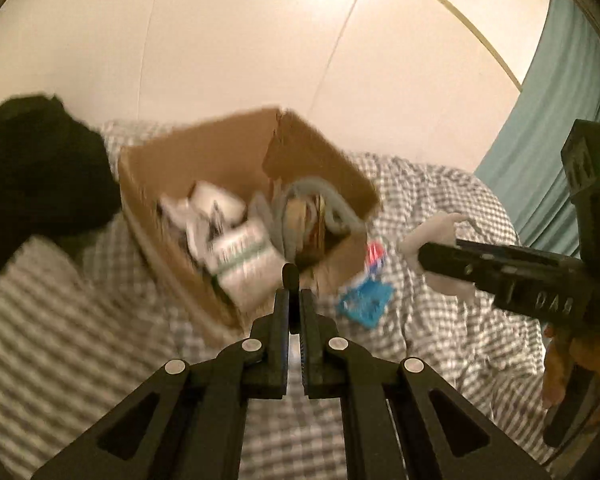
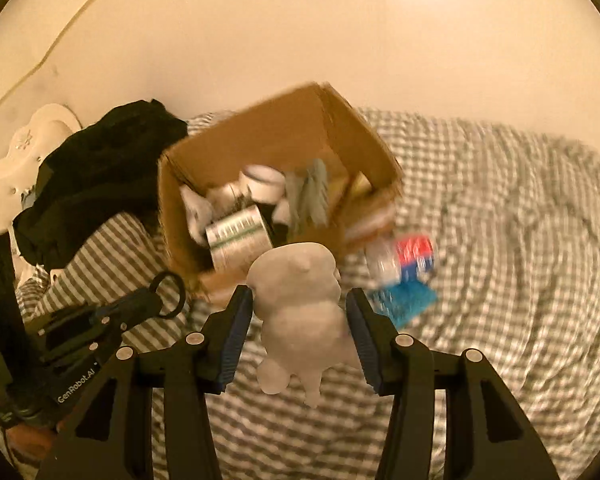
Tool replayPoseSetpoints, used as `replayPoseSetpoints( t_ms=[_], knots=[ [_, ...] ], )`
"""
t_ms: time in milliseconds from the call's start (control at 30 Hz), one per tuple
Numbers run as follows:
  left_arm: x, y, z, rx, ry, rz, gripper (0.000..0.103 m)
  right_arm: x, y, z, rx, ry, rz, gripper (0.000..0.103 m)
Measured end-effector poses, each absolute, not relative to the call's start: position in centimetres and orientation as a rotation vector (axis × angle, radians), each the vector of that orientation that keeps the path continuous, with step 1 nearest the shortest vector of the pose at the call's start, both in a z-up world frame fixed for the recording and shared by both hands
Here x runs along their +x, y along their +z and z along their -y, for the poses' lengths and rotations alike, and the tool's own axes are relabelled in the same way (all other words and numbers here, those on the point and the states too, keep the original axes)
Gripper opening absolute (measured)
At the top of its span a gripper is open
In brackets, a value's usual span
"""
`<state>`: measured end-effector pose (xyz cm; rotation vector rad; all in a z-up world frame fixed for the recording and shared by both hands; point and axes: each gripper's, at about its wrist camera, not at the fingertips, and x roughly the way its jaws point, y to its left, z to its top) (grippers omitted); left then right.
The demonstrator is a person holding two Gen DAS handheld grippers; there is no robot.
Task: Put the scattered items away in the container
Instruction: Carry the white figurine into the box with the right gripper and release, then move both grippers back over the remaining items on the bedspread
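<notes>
Right claw (image 2: 300,320) around plush toy (image 2: 300,312)
</notes>
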<state>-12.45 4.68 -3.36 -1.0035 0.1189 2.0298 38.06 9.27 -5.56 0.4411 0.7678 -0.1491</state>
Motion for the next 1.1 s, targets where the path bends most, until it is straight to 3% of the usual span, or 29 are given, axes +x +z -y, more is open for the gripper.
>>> replayPoseSetpoints(
  t_ms=[333, 367, 467, 500, 533, 567, 600, 667, 1100],
  knots=[
    [-21.9, -5.0, -8.7, -1.022, 2.087, -0.176, 0.005, 48.4, -6.2, -7.3, 0.489, -0.135, -0.759, 0.05],
    [-22.6, -5.6, -9.1, -1.037, 2.084, -0.183, 0.005, 49.3, -6.5, -7.1, 0.492, -0.14, -0.753, 0.051],
    [-23.2, -6.5, -9.7, -1.056, 2.063, -0.202, 0.007, 50.5, -6.6, -6.8, 0.476, -0.16, -0.706, 0.07],
    [-23.1, -6.4, -9.8, -1.052, 2.07, -0.217, 0.008, 50.6, -6.6, -6.7, 0.474, -0.164, -0.698, 0.071],
    [-22.8, -6.5, -10.1, -1.047, 2.087, -0.25, 0.012, 50.7, -6.5, -6.5, 0.477, -0.164, -0.696, 0.071],
    [-22.5, -6.4, -10.3, -1.043, 2.1, -0.279, 0.027, 50.6, -6.4, -6.4, 0.482, -0.164, -0.69, 0.071],
    [-22.0, -6.2, -10.4, -1.042, 2.115, -0.303, 0.055, 50.2, -6.3, -6.3, 0.489, -0.162, -0.679, 0.071],
    [-21.0, -5.7, -10.3, -1.019, 2.154, -0.304, 0.081, 48.9, -5.9, -5.9, 0.493, -0.177, -0.661, 0.071],
    [-11.8, -5.2, -8.7, -1.126, 2.158, -0.244, 0.082, 34.8, -9.2, -0.7, 0.615, -0.427, -0.808, 0.071]
  ],
)
